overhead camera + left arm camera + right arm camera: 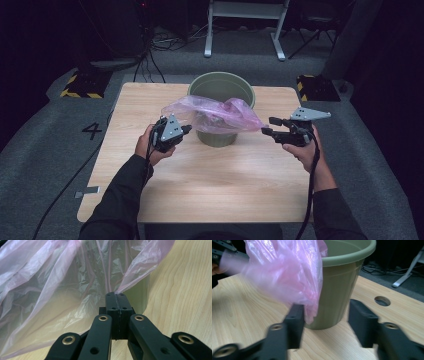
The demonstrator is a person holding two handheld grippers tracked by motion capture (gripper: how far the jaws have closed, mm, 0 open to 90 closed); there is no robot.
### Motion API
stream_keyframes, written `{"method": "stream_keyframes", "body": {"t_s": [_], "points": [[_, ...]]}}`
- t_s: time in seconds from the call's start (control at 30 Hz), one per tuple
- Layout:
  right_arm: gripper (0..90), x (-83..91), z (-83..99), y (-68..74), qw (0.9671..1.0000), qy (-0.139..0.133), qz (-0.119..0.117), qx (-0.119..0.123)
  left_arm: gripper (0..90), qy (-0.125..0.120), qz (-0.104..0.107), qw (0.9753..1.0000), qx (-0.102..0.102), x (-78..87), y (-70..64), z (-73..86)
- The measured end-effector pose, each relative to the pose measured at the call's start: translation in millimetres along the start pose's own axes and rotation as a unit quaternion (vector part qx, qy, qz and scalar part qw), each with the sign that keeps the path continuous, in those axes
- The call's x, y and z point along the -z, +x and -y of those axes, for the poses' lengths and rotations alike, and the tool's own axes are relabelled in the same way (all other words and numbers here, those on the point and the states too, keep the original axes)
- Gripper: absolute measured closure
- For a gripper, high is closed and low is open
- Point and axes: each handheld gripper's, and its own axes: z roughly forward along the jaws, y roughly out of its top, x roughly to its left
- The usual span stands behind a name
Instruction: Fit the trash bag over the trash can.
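Observation:
A thin pink plastic bag [215,114] hangs bunched across the front of an olive-green bucket [221,86] standing mid-table. My left gripper [186,129] is at the bag's left end, and in the left gripper view its jaws [116,297] are pressed together on a fold of the bag [50,287]. My right gripper [268,126] is open at the bag's right tip. In the right gripper view that tip of the bag [284,272] dangles just inside the left finger [295,320], with the bucket [342,290] behind the gap.
The light wooden table [210,185] has bare room in front of the bucket and a round hole [382,300] near its far right. Grey floor, cables and a white frame [245,25] lie beyond the far edge.

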Motion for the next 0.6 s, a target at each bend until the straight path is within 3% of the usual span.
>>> {"method": "stream_keyframes", "body": {"t_s": [0.13,0.2,0.3,0.37,0.6], "points": [[30.3,7.7,2.0,1.4,1.0000,-0.004,0.002,0.009,90.0,0.000,0.000,1.0000,0.003,0.5,-0.1,0.3],[26.7,18.0,0.7,4.2,0.9996,-0.022,0.005,0.017,90.0,-0.001,0.001,1.0000,0.004,0.3,-0.5,0.1],[27.2,25.2,-3.2,6.4,0.9991,-0.037,0.008,0.020,90.0,-0.002,0.002,1.0000,0.004,0.0,-0.6,-0.7],[28.4,34.9,-11.8,8.7,0.9972,-0.068,0.005,0.029,90.0,-0.002,0.002,1.0000,0.003,-0.2,-0.6,-1.6],[33.8,39.1,-40.6,21.1,0.9949,-0.089,-0.003,0.048,90.0,-0.005,0.005,1.0000,0.005,-1.9,0.2,-2.9]]}}
